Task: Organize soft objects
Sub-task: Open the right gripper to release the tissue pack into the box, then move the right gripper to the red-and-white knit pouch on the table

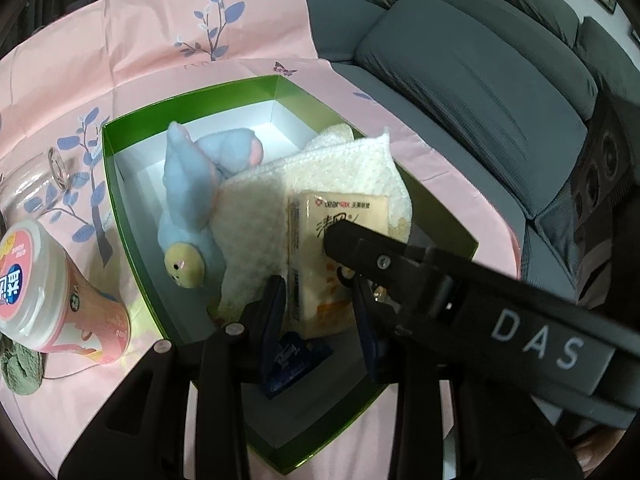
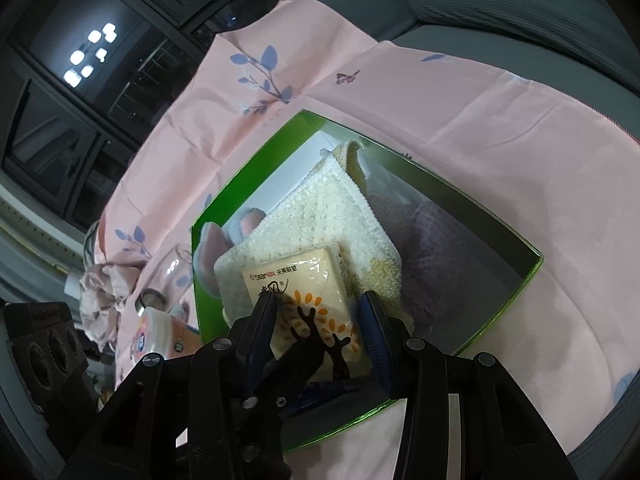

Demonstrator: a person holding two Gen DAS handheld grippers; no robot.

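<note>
Both grippers, left (image 1: 320,292) and right (image 2: 318,312), are clamping one cream tissue pack (image 1: 336,240) with orange tree print, inside green box (image 1: 120,184); one white towel (image 1: 360,168), one blue plush toy (image 1: 192,200) are lying there.

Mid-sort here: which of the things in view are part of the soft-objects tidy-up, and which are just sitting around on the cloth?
Part of the job:
- green box
- blue plush toy
- cream towel
- tissue pack, between the jaws of both grippers
- purple cloth in the box

Lying about:
- pink-labelled tub
- clear glass jar
- green knitted piece
- crumpled cloth
- grey sofa
</note>
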